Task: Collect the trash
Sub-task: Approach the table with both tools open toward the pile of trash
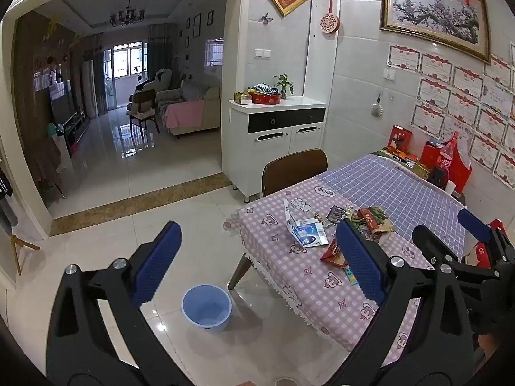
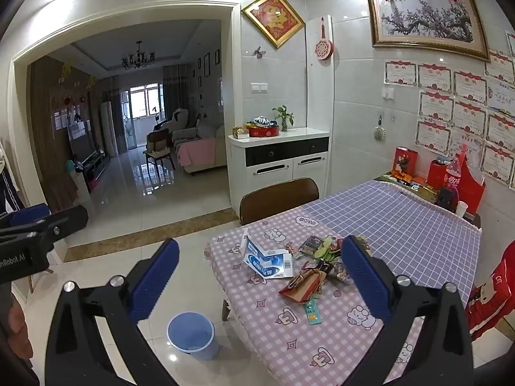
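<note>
Trash lies near the front corner of the checked-cloth table [image 1: 309, 276] [image 2: 283, 337]: a torn blue-and-white carton [image 1: 305, 231] [image 2: 267, 259], a red-brown wrapper [image 1: 333, 252] [image 2: 301, 284], a small green packet [image 2: 312, 312] and a heap of mixed wrappers [image 1: 370, 218] [image 2: 328, 251]. A blue bin [image 1: 207, 307] [image 2: 191, 334] stands on the floor beside the table. My left gripper [image 1: 257, 251] is open and empty, held above the floor and table corner. My right gripper [image 2: 257, 267] is open and empty above the trash; it also shows in the left wrist view [image 1: 450, 228].
A brown chair [image 1: 294, 169] [image 2: 278, 197] is pushed in at the table's far side. A white cabinet [image 1: 276, 132] [image 2: 280, 157] stands behind it. Boxes and a cola bottle [image 2: 452, 173] crowd the table's far end by the wall. A red-covered chair [image 2: 492, 292] stands at right.
</note>
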{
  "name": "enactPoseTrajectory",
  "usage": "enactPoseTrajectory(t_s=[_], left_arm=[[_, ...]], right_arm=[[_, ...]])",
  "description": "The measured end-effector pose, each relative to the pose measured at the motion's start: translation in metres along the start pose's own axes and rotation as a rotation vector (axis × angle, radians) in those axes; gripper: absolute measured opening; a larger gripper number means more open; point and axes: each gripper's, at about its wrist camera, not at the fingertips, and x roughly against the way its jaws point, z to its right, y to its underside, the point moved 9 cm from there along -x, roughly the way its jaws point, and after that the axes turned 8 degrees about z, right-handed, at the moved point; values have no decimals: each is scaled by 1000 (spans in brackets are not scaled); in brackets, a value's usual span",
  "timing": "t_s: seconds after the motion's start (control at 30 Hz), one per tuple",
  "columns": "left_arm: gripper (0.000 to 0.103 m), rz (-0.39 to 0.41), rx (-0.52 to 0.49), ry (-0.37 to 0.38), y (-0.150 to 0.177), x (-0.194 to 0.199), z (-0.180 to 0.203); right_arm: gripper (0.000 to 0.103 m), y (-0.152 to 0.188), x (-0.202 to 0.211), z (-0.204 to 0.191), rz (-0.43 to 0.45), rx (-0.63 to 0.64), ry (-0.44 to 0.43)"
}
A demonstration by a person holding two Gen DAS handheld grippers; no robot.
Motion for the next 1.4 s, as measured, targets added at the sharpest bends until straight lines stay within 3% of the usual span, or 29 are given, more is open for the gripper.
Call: enactPoseTrajectory(t_s=[1.4], left_arm=[[95, -26, -23, 25, 10, -19, 19]], right_arm=[[99, 12, -22, 15, -40, 3, 23]])
